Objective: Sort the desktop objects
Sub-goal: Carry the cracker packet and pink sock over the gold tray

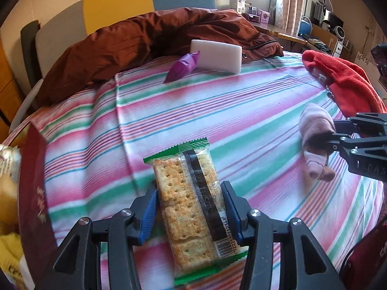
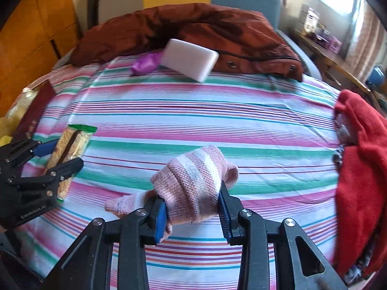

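My left gripper (image 1: 189, 193) is shut on a green-edged cracker packet (image 1: 186, 193), held above the striped cloth (image 1: 241, 111). It also shows at the left of the right wrist view, gripper (image 2: 56, 155) and packet (image 2: 70, 145). My right gripper (image 2: 191, 195) is shut on a rolled pink sock (image 2: 193, 176); the sock (image 1: 314, 140) and gripper (image 1: 331, 142) also show at the right of the left wrist view. A purple packet (image 1: 182, 65) and a white block (image 1: 216, 55) lie at the far side of the cloth.
A brown jacket (image 1: 135, 38) lies along the far edge. A red garment (image 2: 362, 159) lies at the right edge. A dark red bag (image 1: 33, 181) with yellow snack packs sits at the left. A cluttered desk (image 1: 314, 31) stands beyond at the right.
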`<action>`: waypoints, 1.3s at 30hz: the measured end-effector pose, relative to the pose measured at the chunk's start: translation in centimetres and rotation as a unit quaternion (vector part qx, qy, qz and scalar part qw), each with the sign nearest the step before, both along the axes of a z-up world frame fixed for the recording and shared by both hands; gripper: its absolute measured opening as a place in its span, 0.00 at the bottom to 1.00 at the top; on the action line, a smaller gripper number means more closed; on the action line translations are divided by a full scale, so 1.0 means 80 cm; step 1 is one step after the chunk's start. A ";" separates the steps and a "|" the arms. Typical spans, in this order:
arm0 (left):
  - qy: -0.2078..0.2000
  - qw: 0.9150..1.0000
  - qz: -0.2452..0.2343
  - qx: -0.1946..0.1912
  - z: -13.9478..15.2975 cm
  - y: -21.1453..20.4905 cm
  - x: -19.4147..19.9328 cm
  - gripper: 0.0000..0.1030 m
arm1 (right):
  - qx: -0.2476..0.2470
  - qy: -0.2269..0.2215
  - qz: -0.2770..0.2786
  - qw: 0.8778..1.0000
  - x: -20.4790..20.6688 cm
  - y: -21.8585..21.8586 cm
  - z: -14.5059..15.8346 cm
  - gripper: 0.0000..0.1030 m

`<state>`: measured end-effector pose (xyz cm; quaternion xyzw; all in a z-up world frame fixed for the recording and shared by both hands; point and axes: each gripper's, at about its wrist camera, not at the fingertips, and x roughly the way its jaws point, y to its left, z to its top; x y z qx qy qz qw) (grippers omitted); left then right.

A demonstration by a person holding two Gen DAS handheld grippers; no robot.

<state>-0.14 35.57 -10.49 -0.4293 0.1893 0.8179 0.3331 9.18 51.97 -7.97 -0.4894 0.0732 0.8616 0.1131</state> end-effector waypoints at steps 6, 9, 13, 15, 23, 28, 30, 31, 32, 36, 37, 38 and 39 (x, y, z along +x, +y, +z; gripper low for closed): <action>-0.001 1.000 0.007 0.005 0.005 -0.020 0.004 0.49 | -0.008 -0.001 0.040 0.999 -0.009 -0.039 -0.001 0.35; 0.002 1.000 0.017 0.011 0.011 -0.034 0.003 0.49 | -0.005 -0.004 0.057 0.998 -0.013 -0.057 -0.003 0.36; 0.012 0.999 0.029 0.024 0.026 -0.053 0.002 0.49 | -0.004 -0.005 0.067 0.998 -0.017 -0.074 -0.005 0.36; 0.019 0.999 0.033 0.031 0.035 -0.062 0.002 0.49 | -0.007 -0.004 0.067 0.998 -0.019 -0.079 -0.005 0.36; 0.044 0.996 0.046 0.055 0.067 -0.095 0.007 0.49 | -0.010 -0.005 0.078 0.997 -0.022 -0.102 -0.004 0.36; 0.051 0.995 0.056 0.066 0.080 -0.114 0.009 0.49 | -0.015 -0.003 0.087 0.996 -0.024 -0.122 -0.003 0.36; 0.056 0.994 0.061 0.071 0.086 -0.123 0.010 0.49 | -0.018 -0.003 0.091 0.996 -0.025 -0.131 -0.003 0.36; 0.058 0.994 0.064 0.074 0.089 -0.128 0.010 0.49 | -0.019 -0.002 0.093 0.996 -0.025 -0.134 -0.003 0.36; 0.060 0.993 0.068 0.077 0.092 -0.134 0.010 0.49 | -0.021 -0.002 0.094 0.995 -0.026 -0.137 -0.003 0.36; 0.067 0.991 0.080 0.085 0.103 -0.154 0.009 0.49 | -0.025 0.000 0.099 0.995 -0.030 -0.152 -0.002 0.36; 0.069 0.990 0.083 0.087 0.105 -0.157 0.009 0.49 | -0.026 0.000 0.101 0.995 -0.031 -0.157 -0.001 0.36; 0.070 0.990 0.086 0.088 0.107 -0.163 0.009 0.49 | -0.027 0.001 0.102 0.994 -0.032 -0.160 0.000 0.36; 0.071 0.989 0.090 0.090 0.109 -0.168 0.008 0.49 | -0.027 0.003 0.102 0.994 -0.034 -0.163 0.002 0.36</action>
